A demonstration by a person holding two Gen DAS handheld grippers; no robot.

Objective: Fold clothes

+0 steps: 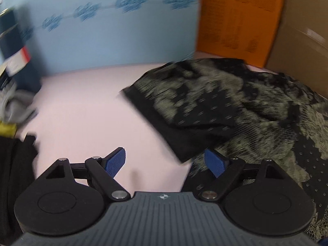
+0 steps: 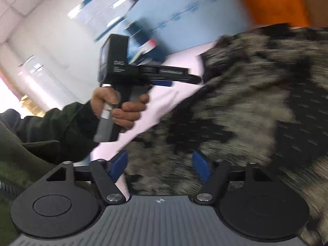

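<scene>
A black garment with an olive-grey pattern (image 1: 225,106) lies crumpled on the pink table (image 1: 82,106), filling the right half of the left wrist view. My left gripper (image 1: 166,162) is open just in front of the garment's near corner, with its right pad (image 1: 215,163) at the cloth's edge and nothing between the pads. In the right wrist view the same garment (image 2: 246,102) is blurred and spreads under my right gripper (image 2: 160,167), which is open above the cloth. A hand (image 2: 123,106) holds the left gripper (image 2: 184,81), seen side on by the garment's far edge.
A light blue panel (image 1: 112,37), an orange board (image 1: 235,20) and a cardboard box (image 1: 303,41) stand behind the table. A grey cloth (image 1: 16,106) and a dark box (image 1: 12,47) sit at the left, and a black cloth (image 1: 14,174) lies at the near left. A dark green sleeve (image 2: 61,127) is at the left.
</scene>
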